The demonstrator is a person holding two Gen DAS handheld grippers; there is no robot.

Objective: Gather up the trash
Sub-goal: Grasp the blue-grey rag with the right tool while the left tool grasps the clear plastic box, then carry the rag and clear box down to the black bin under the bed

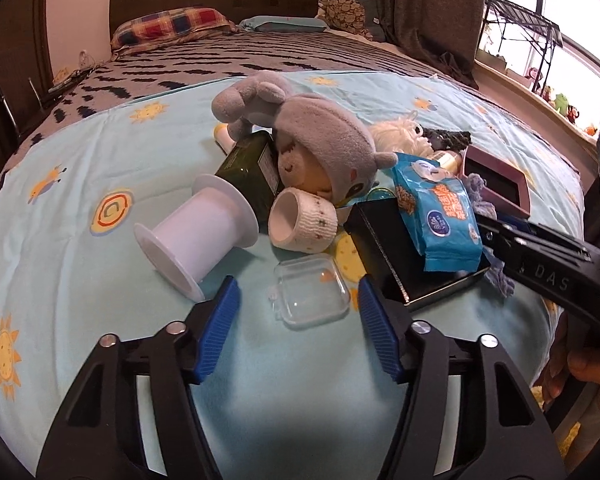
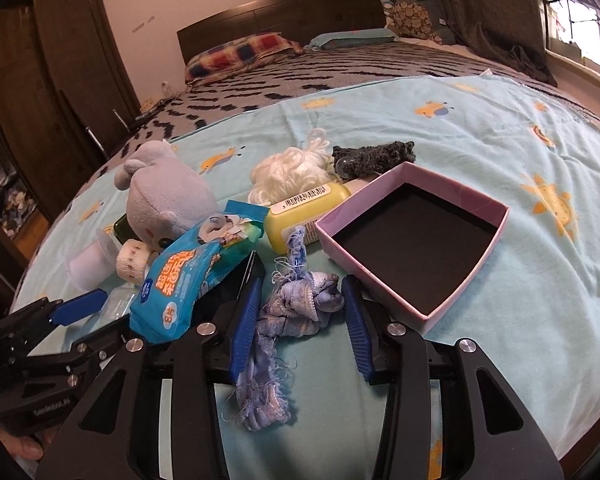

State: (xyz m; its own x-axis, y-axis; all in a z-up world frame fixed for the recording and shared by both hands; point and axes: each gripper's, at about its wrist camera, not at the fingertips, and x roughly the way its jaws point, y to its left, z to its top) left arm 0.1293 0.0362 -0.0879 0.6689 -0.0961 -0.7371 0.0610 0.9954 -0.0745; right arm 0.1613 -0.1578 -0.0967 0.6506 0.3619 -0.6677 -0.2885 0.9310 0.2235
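A pile of items lies on a light blue bedspread (image 1: 80, 184). My left gripper (image 1: 296, 292) is open, its blue pads on either side of a small clear plastic case (image 1: 310, 290). Beyond it lie a white spool (image 1: 198, 232), a bandage roll (image 1: 302, 220), a green bottle (image 1: 248, 168), a grey plush doll (image 1: 316, 136) and a blue wipes packet (image 1: 440, 208) on a black box (image 1: 392, 248). My right gripper (image 2: 300, 300) is open around a frayed blue yarn scrap (image 2: 288, 320). A pink open box (image 2: 416, 240) stands just right of it.
White yarn (image 2: 288, 172), a dark knitted piece (image 2: 380, 156) and a yellow bottle (image 2: 304, 212) lie behind the pink box. Pillows (image 1: 172, 24) and a headboard are at the far end. A wardrobe (image 2: 52, 80) stands left, a window shelf (image 1: 540, 80) right.
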